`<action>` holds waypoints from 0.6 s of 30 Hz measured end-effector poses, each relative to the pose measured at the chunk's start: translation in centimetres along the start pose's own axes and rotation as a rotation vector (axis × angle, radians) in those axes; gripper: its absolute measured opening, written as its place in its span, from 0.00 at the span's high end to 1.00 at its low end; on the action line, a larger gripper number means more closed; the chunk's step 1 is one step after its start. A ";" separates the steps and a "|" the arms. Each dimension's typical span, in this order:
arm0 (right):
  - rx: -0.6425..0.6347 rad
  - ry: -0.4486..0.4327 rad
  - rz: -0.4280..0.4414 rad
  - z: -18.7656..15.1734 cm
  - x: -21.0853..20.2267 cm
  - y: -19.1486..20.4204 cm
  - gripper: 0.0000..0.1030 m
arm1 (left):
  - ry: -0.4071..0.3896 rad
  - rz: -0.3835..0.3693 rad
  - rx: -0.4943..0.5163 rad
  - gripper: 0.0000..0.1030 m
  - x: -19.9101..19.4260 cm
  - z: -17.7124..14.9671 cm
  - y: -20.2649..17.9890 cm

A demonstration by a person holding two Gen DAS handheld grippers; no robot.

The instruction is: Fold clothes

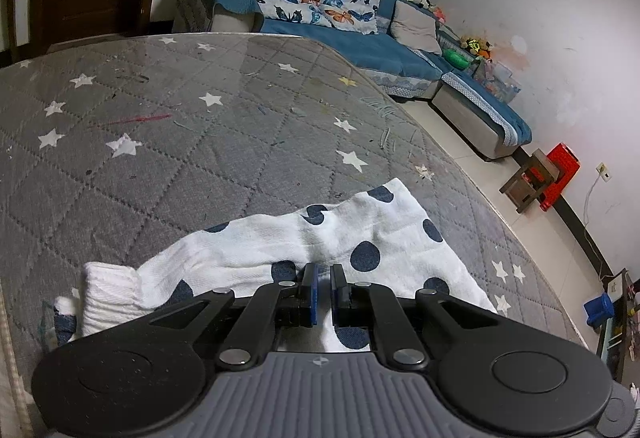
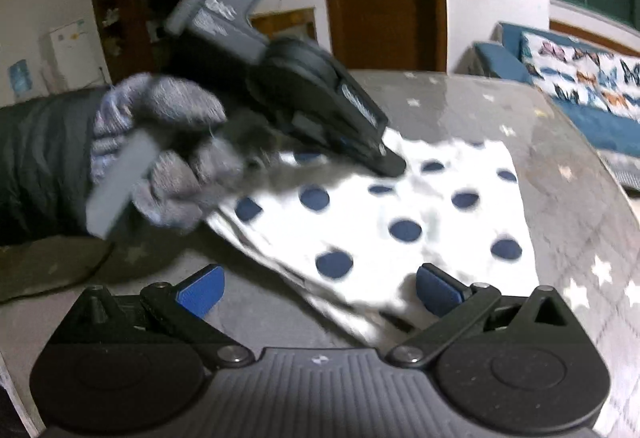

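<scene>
Right wrist view: splayed right tool (image 2: 318,288) over dotted garment (image 2: 400,214)

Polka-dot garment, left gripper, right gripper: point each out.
polka-dot garment (image 2: 400,214), right wrist view, on its white middle panel.
left gripper (image 1: 324,292), left wrist view, midway between its blue-padded fingertips.
right gripper (image 2: 320,288), right wrist view, midway between its spread fingertips.
</scene>
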State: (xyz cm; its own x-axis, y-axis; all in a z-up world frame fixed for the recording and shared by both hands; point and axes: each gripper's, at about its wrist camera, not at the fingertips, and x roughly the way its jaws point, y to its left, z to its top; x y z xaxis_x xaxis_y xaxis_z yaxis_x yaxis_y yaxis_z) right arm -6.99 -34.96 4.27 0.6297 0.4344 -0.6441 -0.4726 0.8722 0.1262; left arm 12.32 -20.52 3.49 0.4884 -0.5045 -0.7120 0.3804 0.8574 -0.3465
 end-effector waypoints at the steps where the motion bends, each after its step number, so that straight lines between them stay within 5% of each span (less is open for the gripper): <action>1: 0.004 0.001 -0.008 -0.1 0.0 -0.2 0.00 | -0.001 0.000 -0.002 0.92 0.0 0.0 0.0; 12: -0.063 0.025 -0.034 -0.2 -0.5 0.5 0.00 | -0.012 0.007 0.011 0.91 -0.7 -0.1 -0.4; 18: -0.046 -0.046 -0.028 2.3 -1.4 -0.6 0.00 | -0.074 0.022 0.037 0.76 -3.7 -0.4 -0.2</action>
State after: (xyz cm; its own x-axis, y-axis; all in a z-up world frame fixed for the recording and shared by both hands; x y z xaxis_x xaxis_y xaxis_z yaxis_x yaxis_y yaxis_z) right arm -6.14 -35.55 6.84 0.6701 0.4211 -0.6113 -0.4819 0.8731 0.0732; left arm 10.16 -18.73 5.99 0.5532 -0.4927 -0.6717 0.3971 0.8648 -0.3073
